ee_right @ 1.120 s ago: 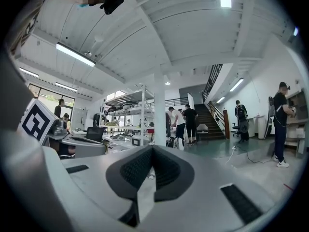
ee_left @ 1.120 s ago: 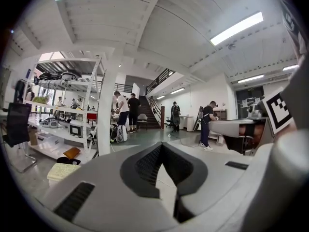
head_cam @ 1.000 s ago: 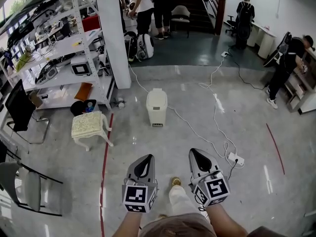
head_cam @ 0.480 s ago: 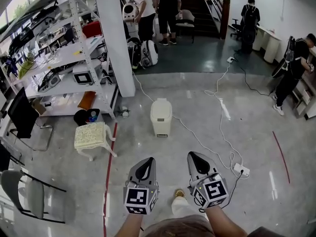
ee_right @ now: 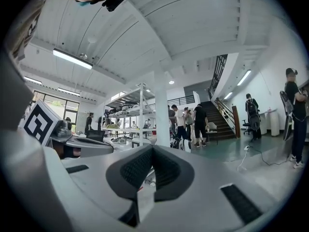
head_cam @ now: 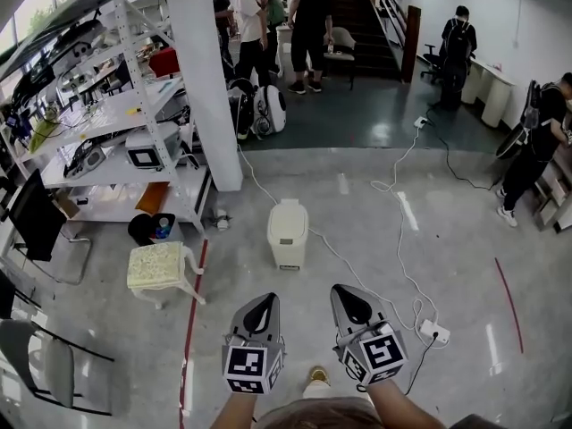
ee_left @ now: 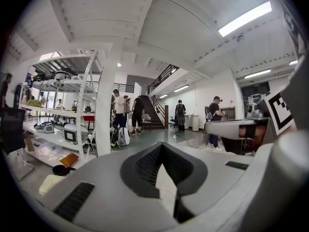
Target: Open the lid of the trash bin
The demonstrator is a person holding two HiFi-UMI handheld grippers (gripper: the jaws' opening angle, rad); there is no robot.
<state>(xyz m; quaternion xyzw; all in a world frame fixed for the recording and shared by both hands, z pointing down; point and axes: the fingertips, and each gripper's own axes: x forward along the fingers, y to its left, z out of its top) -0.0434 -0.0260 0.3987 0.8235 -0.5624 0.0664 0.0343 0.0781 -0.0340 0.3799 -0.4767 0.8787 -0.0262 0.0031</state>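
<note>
The trash bin (head_cam: pixel 288 233) is a small cream-white bin with its lid down, standing on the grey floor straight ahead of me in the head view. My left gripper (head_cam: pixel 264 300) and right gripper (head_cam: pixel 345 291) are held side by side low in that view, well short of the bin and touching nothing. Both point forward with their jaws closed together and nothing between them. In the left gripper view, the left gripper (ee_left: pixel 161 147) fills the lower frame and hides the bin. The right gripper (ee_right: pixel 152 149) does the same in its own view.
A white stool (head_cam: pixel 156 264) stands left of the bin, beside metal shelving (head_cam: pixel 116 123) and a white pillar (head_cam: pixel 210 79). A white cable (head_cam: pixel 375 266) runs past the bin to a power strip (head_cam: pixel 435 332). A red floor line (head_cam: pixel 192 329), a black chair (head_cam: pixel 45 356) and several people (head_cam: pixel 259 25) are around.
The bin has drawn nearer and lower in the head view as I walked toward it. Both grippers kept their shut, side-by-side pose.
</note>
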